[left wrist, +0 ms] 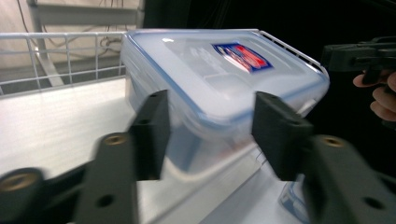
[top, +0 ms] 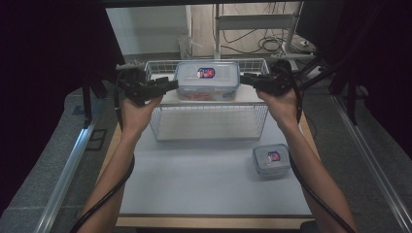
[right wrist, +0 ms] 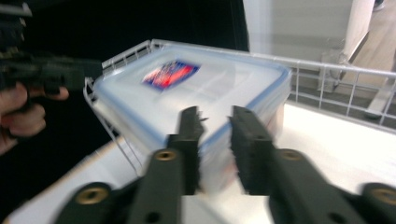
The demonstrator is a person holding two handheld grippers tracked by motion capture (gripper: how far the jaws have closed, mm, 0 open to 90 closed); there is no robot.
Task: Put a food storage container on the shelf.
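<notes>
On the upper tier of the wire rack [top: 160, 132], along its back edge, sits the large lidded container [top: 207, 80]. The left gripper [top: 171, 85] straddles one end, jaws spread; the right gripper [top: 244, 80] pinches the other end's corner. Placement looks nearly finished; a small container [top: 271, 160] waits near the white table's [top: 194, 184] right edge, dark curtains around.

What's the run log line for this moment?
left gripper: astride big container corner | right gripper: clamping other end | container: on wire rack

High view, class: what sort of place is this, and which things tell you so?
Probably a lab or recording workspace, not a kitchen: a white work table flanked by dark curtains, with loose cables on the floor behind a wire rack holding a lidded plastic container.
</notes>
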